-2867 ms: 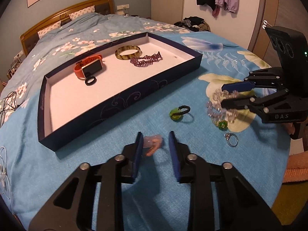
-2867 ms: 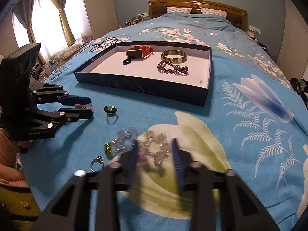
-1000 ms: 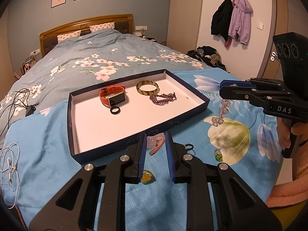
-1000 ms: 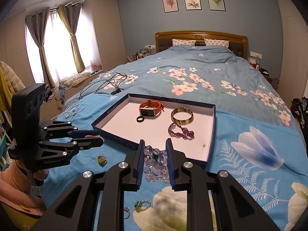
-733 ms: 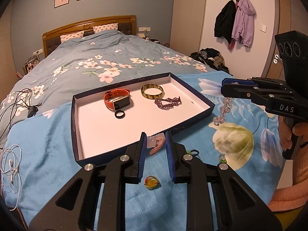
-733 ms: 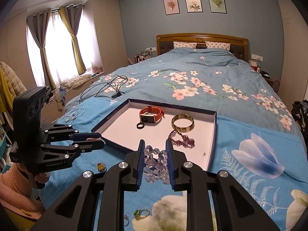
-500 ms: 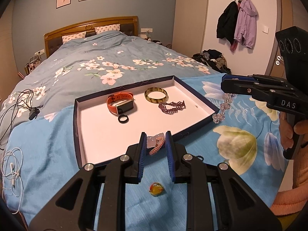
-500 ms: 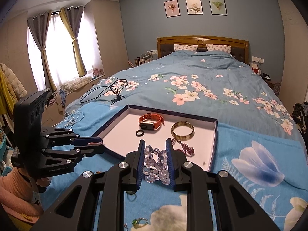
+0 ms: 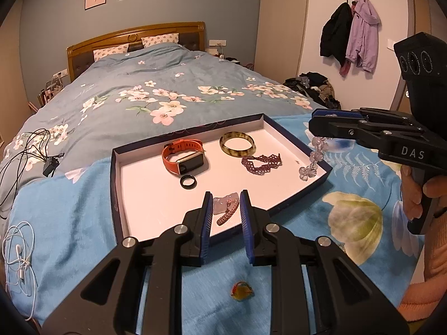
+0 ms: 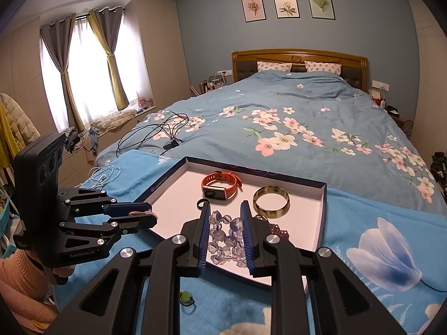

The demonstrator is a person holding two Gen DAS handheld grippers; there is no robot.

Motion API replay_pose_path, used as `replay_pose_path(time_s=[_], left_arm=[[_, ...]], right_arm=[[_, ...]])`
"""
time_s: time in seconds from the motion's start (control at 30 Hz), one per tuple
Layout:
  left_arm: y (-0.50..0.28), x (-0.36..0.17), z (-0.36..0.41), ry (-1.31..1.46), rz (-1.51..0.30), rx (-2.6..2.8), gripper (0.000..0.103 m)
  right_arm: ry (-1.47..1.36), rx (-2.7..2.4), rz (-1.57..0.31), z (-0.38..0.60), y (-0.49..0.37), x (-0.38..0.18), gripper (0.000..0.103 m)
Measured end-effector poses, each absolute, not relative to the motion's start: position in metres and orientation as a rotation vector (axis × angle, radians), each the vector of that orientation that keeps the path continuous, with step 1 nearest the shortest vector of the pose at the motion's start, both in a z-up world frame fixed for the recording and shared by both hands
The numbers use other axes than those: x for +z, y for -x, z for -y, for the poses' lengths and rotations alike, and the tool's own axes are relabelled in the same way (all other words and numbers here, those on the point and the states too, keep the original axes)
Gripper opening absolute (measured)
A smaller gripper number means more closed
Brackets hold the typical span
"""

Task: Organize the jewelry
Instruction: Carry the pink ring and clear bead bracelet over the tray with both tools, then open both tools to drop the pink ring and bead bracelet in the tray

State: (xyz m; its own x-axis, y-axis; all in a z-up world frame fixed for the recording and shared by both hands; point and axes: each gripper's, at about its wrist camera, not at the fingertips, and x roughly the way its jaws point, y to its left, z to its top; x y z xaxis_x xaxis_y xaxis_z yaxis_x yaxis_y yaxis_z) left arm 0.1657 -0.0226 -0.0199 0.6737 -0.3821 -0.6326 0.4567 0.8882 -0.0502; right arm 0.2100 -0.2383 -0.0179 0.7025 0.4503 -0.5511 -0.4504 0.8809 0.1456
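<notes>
both carrying to the dark blue shallow tray (image 9: 293, 142): left claw (image 9: 223, 209) pinching a pink braided bracelet (image 9: 227, 214), right claw (image 10: 225, 223) pinching a clear beaded bracelet (image 10: 226, 240). next i'd lower and let go.

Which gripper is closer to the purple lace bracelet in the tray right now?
Right. The right gripper, holding the clear bead bracelet, hangs just beside the purple lace bracelet. The left gripper, holding a pink braided bracelet, sits back over the tray's near edge.
</notes>
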Motion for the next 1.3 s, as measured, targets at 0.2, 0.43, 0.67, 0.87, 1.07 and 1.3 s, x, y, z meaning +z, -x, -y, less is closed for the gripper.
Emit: replay_pose_path(time_s=[0.2, 0.43, 0.67, 0.87, 1.07, 1.3], left_arm=[[-0.180, -0.020, 0.023, -0.126, -0.688, -0.457, 0.020], [-0.196, -0.026, 0.023, -0.132, -0.703, -0.437, 0.020], [-0.214, -0.035, 0.021, -0.129, -0.737, -0.418, 0.020], [-0.228, -0.041, 0.023, -0.143, -0.758, -0.398, 0.020], [-0.244, -0.050, 0.025, -0.131, -0.785, -0.390, 0.020], [-0.259, -0.067, 0.025, -0.120, -0.835, -0.383, 0.020]], right_arm=[[-0.010, 0.517, -0.628, 0.234, -0.223, -0.023, 0.020], [-0.003, 0.520, -0.651, 0.226, -0.239, -0.032, 0.020], [0.004, 0.539, -0.677, 0.218, -0.256, -0.040, 0.020], [0.008, 0.547, -0.697, 0.213, -0.272, -0.048, 0.020], [0.031, 0.536, -0.738, 0.217, -0.284, -0.062, 0.020], [0.037, 0.495, -0.761, 0.230, -0.289, -0.071, 0.020]])
